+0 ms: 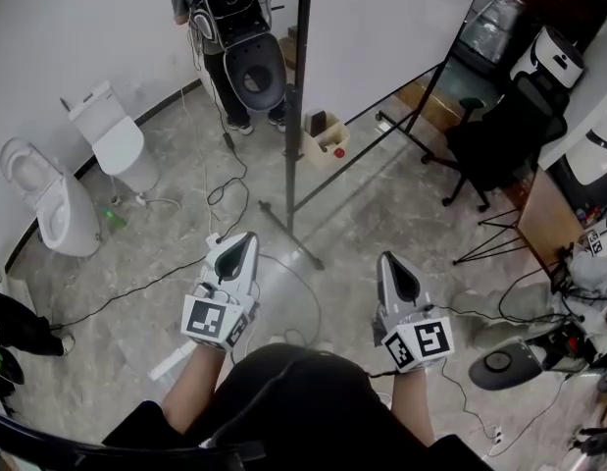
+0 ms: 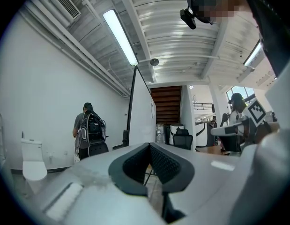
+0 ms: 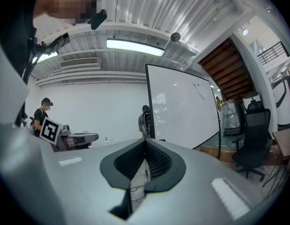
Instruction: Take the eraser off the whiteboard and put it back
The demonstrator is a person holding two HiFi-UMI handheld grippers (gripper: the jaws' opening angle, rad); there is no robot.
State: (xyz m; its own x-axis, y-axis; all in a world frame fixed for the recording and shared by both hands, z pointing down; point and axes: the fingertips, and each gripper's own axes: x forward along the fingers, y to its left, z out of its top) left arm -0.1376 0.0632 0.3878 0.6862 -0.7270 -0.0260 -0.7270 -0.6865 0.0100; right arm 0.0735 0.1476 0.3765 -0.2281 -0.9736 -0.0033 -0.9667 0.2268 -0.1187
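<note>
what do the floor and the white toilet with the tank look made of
Floor: looks like polished stone or marble-pattern tile, grey with pale veining and a soft sheen. Toilet: probably glazed ceramic, smooth glossy white, though moulded plastic can't be ruled out.

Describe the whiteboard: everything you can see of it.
The whiteboard is a large, plain white panel in a thin black frame, standing upright and unmoved. A black post carries its near edge, with long black feet spread on the pale stone-look floor. One short dark stroke marks its upper part. No eraser can be made out on it, and nothing is seen touching its face.
</note>
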